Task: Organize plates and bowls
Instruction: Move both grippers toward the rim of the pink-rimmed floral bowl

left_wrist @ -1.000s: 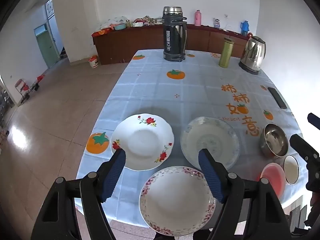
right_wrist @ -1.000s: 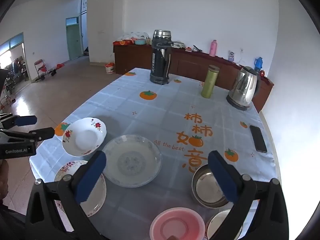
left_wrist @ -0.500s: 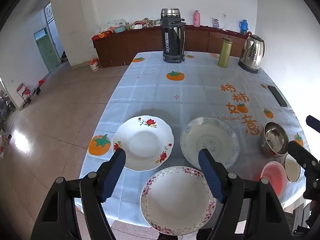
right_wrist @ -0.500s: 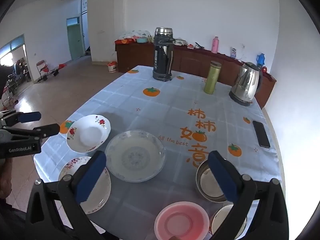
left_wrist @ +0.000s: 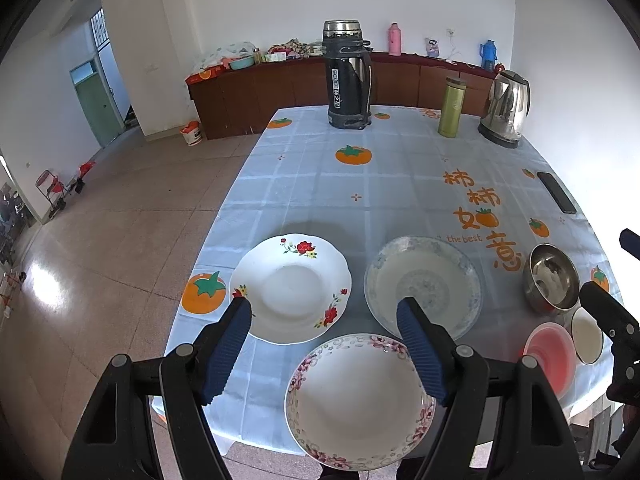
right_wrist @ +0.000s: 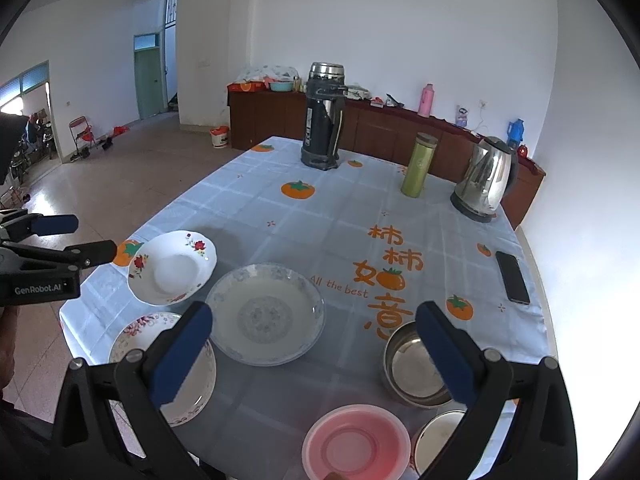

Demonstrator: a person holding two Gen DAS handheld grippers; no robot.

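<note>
Three plates lie at the near end of the table: a red-flowered white plate (left_wrist: 290, 288) (right_wrist: 172, 267), a blue-patterned plate (left_wrist: 423, 286) (right_wrist: 266, 313), and a pink-rimmed plate (left_wrist: 360, 399) (right_wrist: 160, 368) at the edge. To the right sit a steel bowl (left_wrist: 554, 278) (right_wrist: 416, 364), a pink bowl (left_wrist: 550, 356) (right_wrist: 356, 442) and a small white-lined bowl (left_wrist: 586, 334) (right_wrist: 438, 432). My left gripper (left_wrist: 324, 342) hangs open above the pink-rimmed plate, holding nothing. My right gripper (right_wrist: 314, 350) hovers open above the bowls, empty.
At the far end of the table (left_wrist: 360, 184) stand a black thermos (left_wrist: 347, 76), a green flask (left_wrist: 452, 106) and a steel kettle (left_wrist: 505, 108). A phone (left_wrist: 556, 198) lies near the right edge. Tiled floor is to the left; a wooden sideboard lines the back wall.
Both grippers have drawn back and up a little, so the dishes sit slightly farther off. Both stay open. No dish has moved.
</note>
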